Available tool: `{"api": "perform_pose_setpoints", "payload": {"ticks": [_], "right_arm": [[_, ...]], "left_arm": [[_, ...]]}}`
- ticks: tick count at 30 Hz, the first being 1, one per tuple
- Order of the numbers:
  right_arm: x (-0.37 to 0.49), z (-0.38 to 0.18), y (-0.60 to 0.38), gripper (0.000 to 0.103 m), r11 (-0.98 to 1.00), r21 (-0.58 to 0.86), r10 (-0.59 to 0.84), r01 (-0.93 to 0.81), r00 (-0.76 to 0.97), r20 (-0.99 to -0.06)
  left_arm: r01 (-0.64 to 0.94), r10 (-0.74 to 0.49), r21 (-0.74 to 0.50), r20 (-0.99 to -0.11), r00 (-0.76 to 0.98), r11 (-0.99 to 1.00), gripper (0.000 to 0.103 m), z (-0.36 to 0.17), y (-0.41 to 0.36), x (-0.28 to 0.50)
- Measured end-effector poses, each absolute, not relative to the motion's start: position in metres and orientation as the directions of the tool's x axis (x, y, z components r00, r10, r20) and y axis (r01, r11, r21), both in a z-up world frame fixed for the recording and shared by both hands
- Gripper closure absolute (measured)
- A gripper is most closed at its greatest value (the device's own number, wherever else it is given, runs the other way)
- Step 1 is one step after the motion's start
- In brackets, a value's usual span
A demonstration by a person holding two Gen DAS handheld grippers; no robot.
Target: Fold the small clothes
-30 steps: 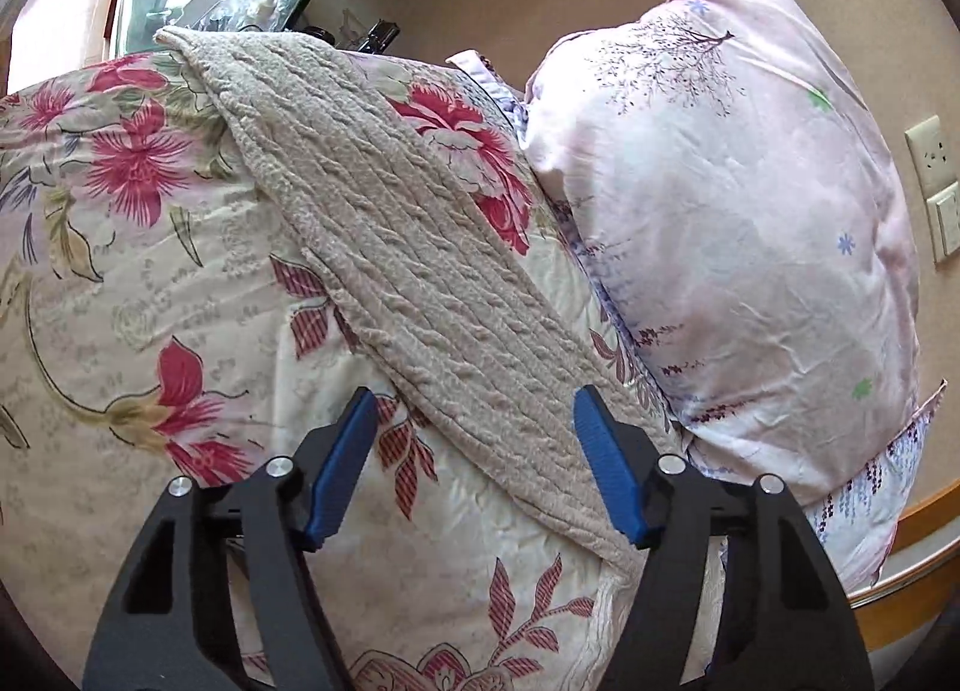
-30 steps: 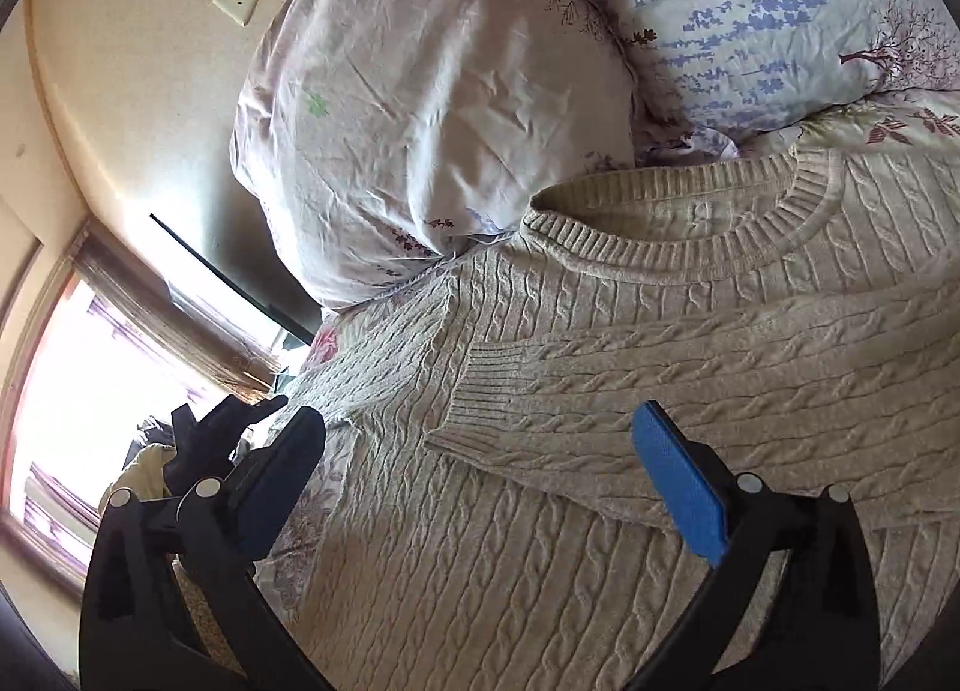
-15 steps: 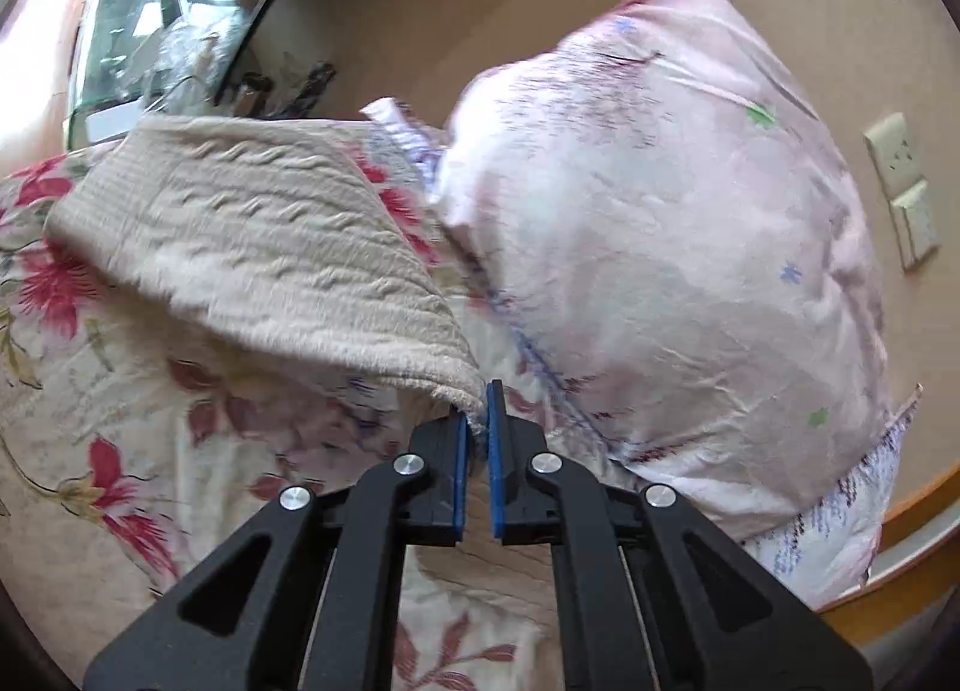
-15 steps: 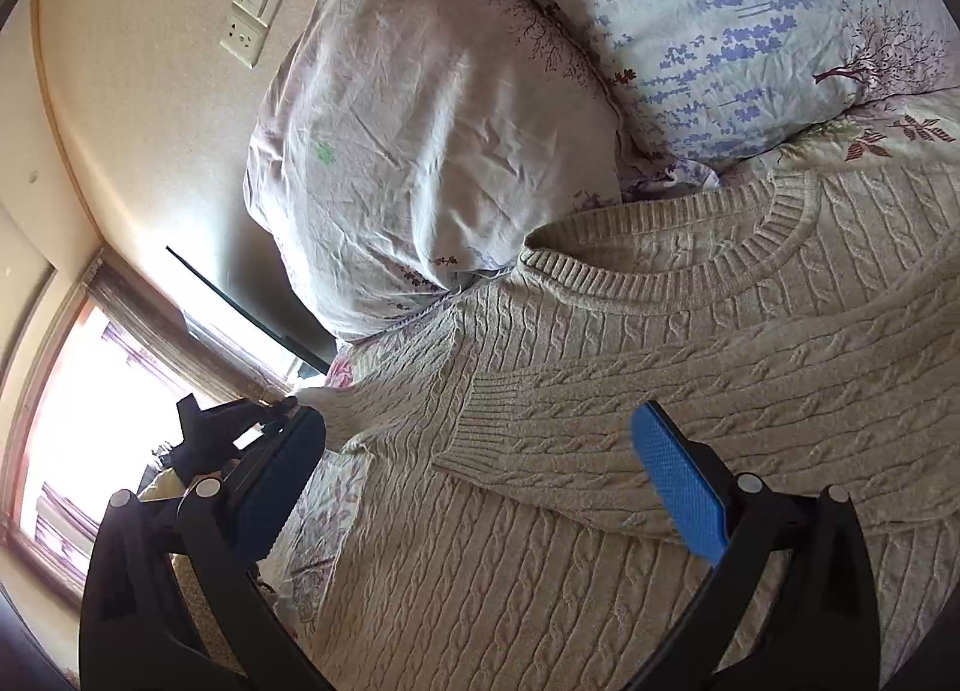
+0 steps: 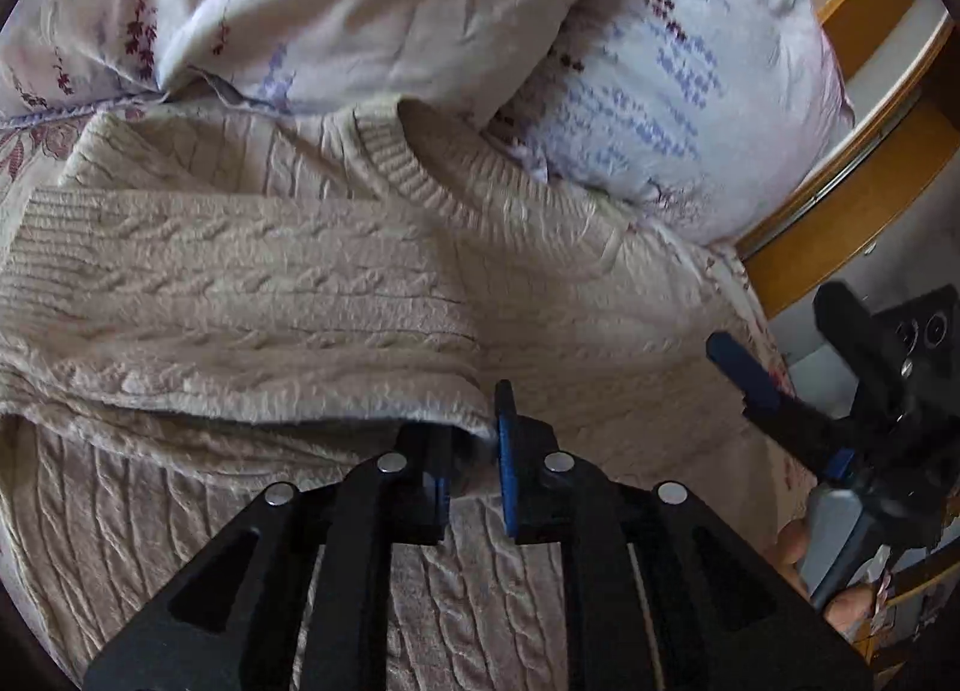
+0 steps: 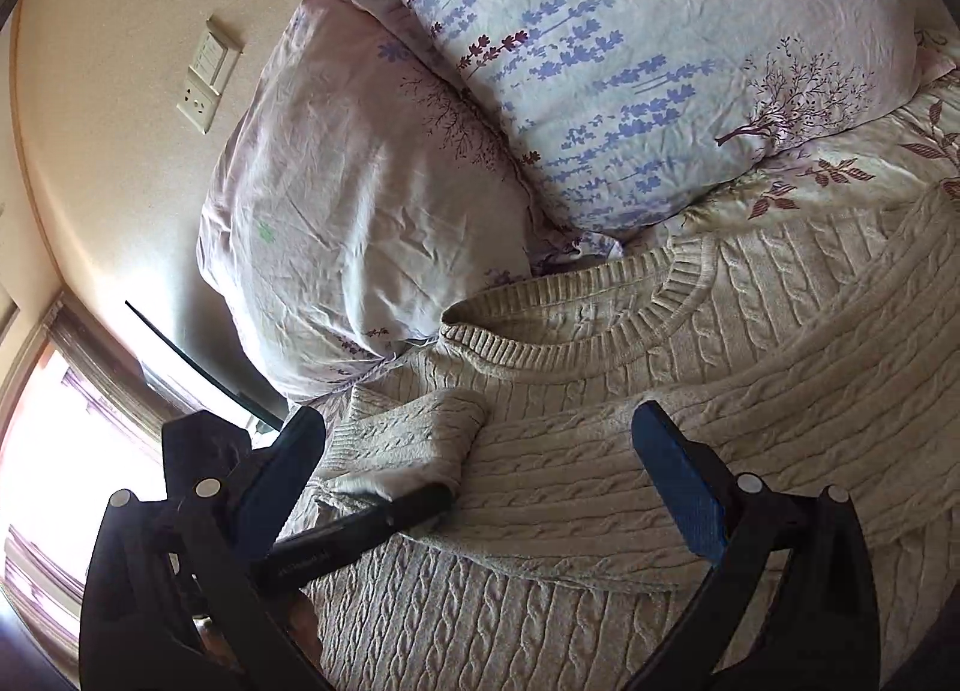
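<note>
A beige cable-knit sweater lies flat on the bed, its neck opening toward the pillows. My left gripper is shut on the sweater's left sleeve and holds it folded across the chest; it also shows in the right wrist view under the sleeve fold. The other sleeve lies folded across the body. My right gripper is open and empty over the sweater; in the left wrist view it hovers at the sweater's right edge.
Two floral pillows lean against the wall behind the sweater. A floral bedsheet shows around it. A wooden bed frame runs on the right. A wall socket and a window lie left.
My left gripper closed on the sleeve, lifted it and carried it over onto the sweater's chest. My right gripper stayed open and shifted slightly.
</note>
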State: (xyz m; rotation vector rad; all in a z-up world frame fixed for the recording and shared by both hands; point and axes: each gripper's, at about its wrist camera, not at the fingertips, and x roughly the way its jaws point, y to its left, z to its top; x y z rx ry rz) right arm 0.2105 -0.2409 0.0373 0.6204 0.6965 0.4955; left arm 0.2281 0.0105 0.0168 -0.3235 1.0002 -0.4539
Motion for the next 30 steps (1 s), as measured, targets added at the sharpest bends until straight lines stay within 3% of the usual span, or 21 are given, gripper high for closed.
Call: {"api": "perform_pose_setpoints", "payload": {"ticks": [1, 3, 4, 5, 8, 12, 15, 18, 24, 26, 27, 28, 30], "right_arm": [[0.211, 0.037, -0.239, 0.001, 0.721, 0.659, 0.602, -0.214, 0.665, -0.443], [0.211, 0.035, -0.234, 0.001, 0.740, 0.633, 0.595, -0.228, 0.661, -0.457], [0.211, 0.036, -0.230, 0.001, 0.750, 0.616, 0.592, -0.242, 0.661, -0.462], [0.209, 0.037, -0.226, 0.001, 0.759, 0.596, 0.593, -0.263, 0.659, -0.463], [0.200, 0.051, -0.202, 0.001, 0.781, 0.512, 0.605, -0.357, 0.636, -0.479], [0.189, 0.077, -0.133, 0.011, 0.740, 0.334, 0.660, -0.584, 0.531, -0.532], [0.191, 0.079, -0.070, 0.029, 0.685, 0.176, 0.638, -0.707, 0.466, -0.613], [0.205, 0.066, -0.015, 0.045, 0.641, 0.133, 0.609, -0.756, 0.395, -0.688], [0.214, 0.047, 0.052, 0.046, 0.608, 0.120, 0.582, -0.785, 0.337, -0.740], [0.218, 0.039, 0.063, 0.066, 0.629, 0.099, 0.544, -0.771, 0.345, -0.765], [0.222, 0.033, 0.065, 0.086, 0.644, 0.100, 0.526, -0.758, 0.345, -0.777], [0.226, 0.031, 0.062, 0.095, 0.661, 0.111, 0.521, -0.742, 0.347, -0.780], [0.231, 0.036, 0.045, 0.098, 0.683, 0.177, 0.560, -0.708, 0.354, -0.749]], "left_arm": [[0.234, -0.510, -0.456, -0.718, 0.474, 0.859, 0.082, 0.019, 0.011, 0.222], [0.258, -0.525, -0.460, -0.692, 0.495, 0.850, 0.054, 0.032, 0.022, 0.210], [0.256, -0.522, -0.461, -0.670, 0.528, 0.850, 0.034, 0.040, 0.032, 0.200], [0.256, -0.509, -0.448, -0.647, 0.568, 0.856, 0.025, 0.049, 0.043, 0.189], [0.217, -0.400, -0.350, -0.629, 0.667, 0.911, 0.022, 0.072, 0.079, 0.162], [0.107, -0.292, -0.308, -0.653, 0.699, 0.945, 0.022, 0.070, 0.130, 0.135], [0.049, -0.272, -0.333, -0.668, 0.693, 0.942, 0.022, 0.058, 0.155, 0.119], [0.026, -0.261, -0.340, -0.671, 0.694, 0.940, 0.022, 0.051, 0.168, 0.102], [0.018, -0.246, -0.324, -0.682, 0.689, 0.946, 0.021, 0.044, 0.177, 0.089], [0.020, -0.248, -0.322, -0.686, 0.684, 0.946, 0.020, 0.040, 0.176, 0.090], [0.021, -0.248, -0.320, -0.690, 0.680, 0.947, 0.020, 0.039, 0.174, 0.091], [0.023, -0.250, -0.318, -0.694, 0.675, 0.948, 0.020, 0.037, 0.173, 0.093], [0.027, -0.248, -0.309, -0.702, 0.667, 0.951, 0.020, 0.035, 0.169, 0.097]]}}
